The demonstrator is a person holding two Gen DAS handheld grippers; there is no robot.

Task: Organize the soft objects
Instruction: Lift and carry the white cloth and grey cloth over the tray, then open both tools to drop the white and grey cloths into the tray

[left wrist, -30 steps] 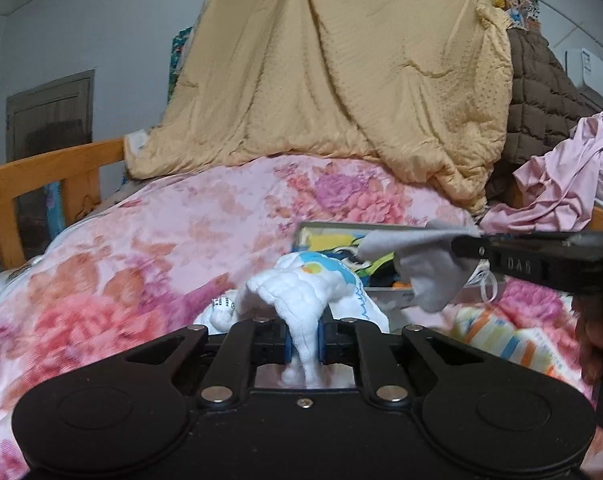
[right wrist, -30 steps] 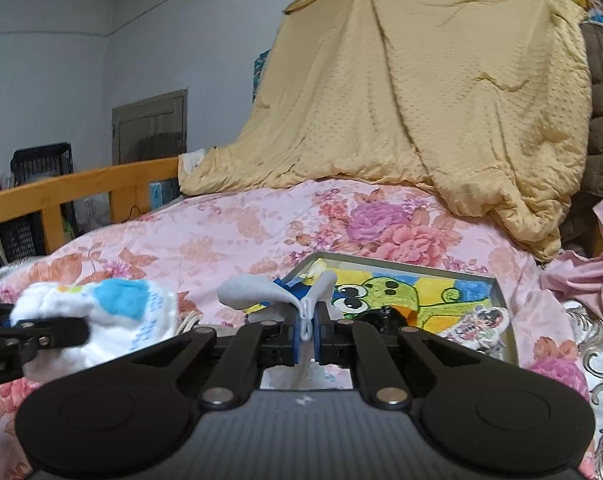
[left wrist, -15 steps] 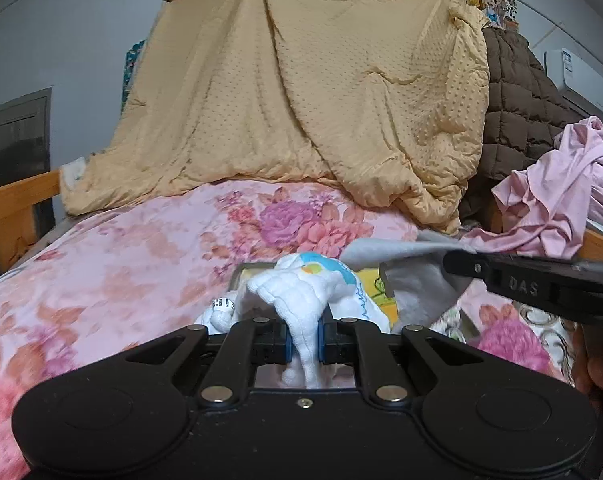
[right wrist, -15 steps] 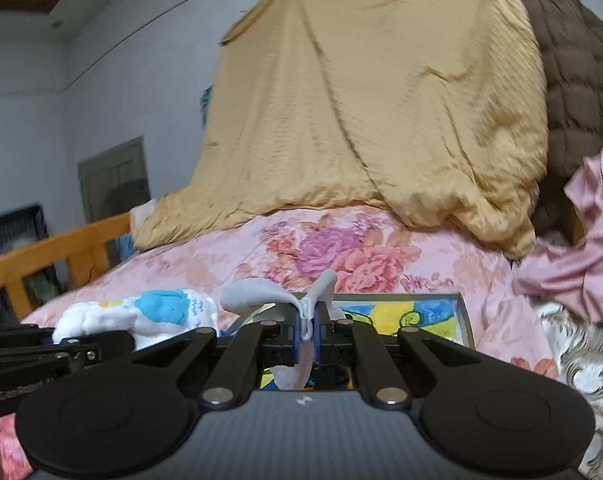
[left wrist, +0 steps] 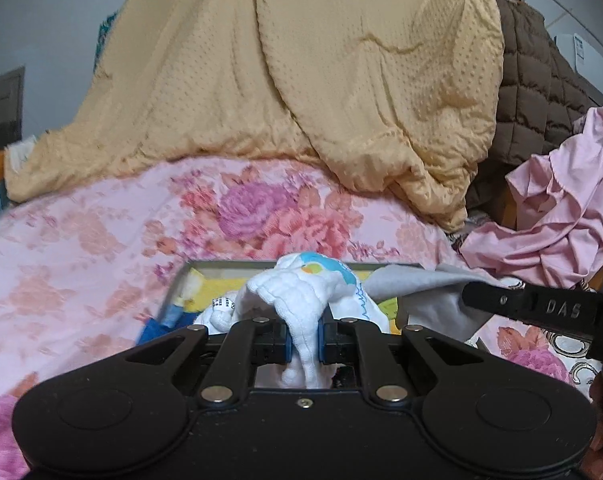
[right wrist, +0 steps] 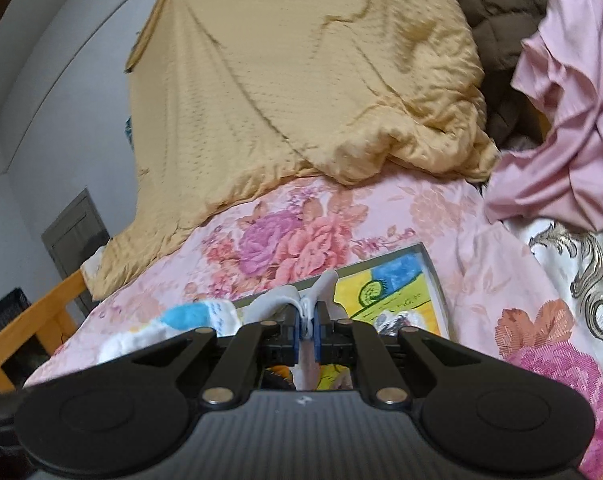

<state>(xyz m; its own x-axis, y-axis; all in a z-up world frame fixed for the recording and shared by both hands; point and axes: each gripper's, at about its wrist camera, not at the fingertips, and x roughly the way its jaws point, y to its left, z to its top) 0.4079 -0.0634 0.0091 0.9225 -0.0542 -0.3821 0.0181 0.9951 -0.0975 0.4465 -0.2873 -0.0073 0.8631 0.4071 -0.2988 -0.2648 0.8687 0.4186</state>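
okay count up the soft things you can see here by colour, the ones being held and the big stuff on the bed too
White: 1, the white sock in the left gripper
Grey: 1, the grey cloth in the right gripper
Yellow: 1, the yellow blanket
Brown: 1, the brown quilted coat
Plain pink: 1, the pink garment
Pink floral: 1, the floral bedspread
Total: 6

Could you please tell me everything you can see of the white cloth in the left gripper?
The white cloth looks like soft, ribbed fabric, bunched up, with a blue patch, an orange spot and blue stitching. The left gripper is shut on a fold of it, and a tail hangs below the fingers. It sits above the cartoon-printed tray, beside the grey cloth.
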